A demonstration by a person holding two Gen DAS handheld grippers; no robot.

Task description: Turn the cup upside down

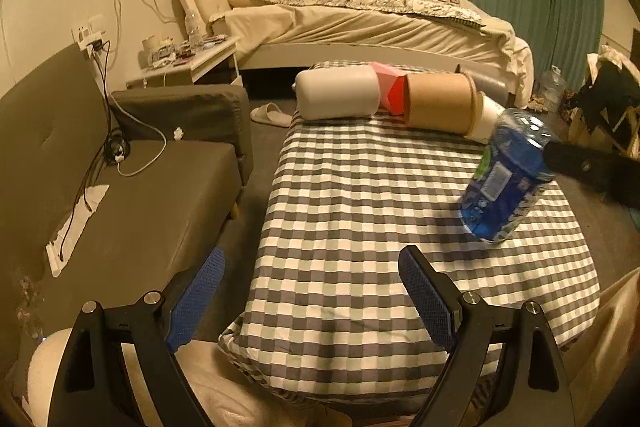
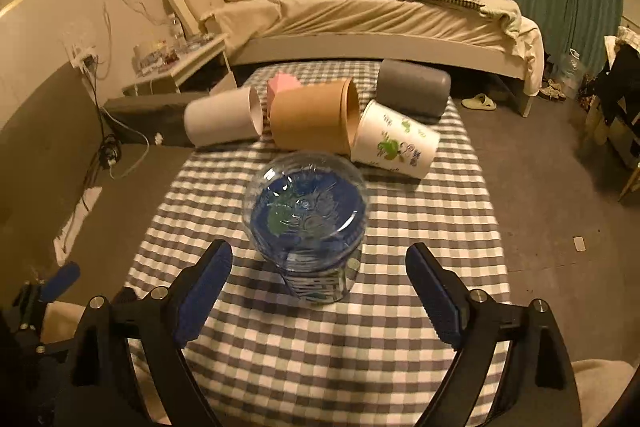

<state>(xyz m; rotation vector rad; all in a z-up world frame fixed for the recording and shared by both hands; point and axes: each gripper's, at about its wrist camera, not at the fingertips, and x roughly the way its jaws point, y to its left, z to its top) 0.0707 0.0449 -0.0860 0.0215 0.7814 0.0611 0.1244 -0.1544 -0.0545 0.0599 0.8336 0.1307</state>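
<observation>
Cup (image 2: 306,223) stands between open right gripper (image 2: 320,291) fingers, untouched

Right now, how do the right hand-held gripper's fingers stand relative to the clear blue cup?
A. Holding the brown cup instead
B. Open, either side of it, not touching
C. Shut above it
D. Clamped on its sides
B: in the right wrist view the right hand-held gripper is spread wide, with the clear blue cup standing on the checked cloth between and just beyond its fingers, clear of both pads.
</observation>
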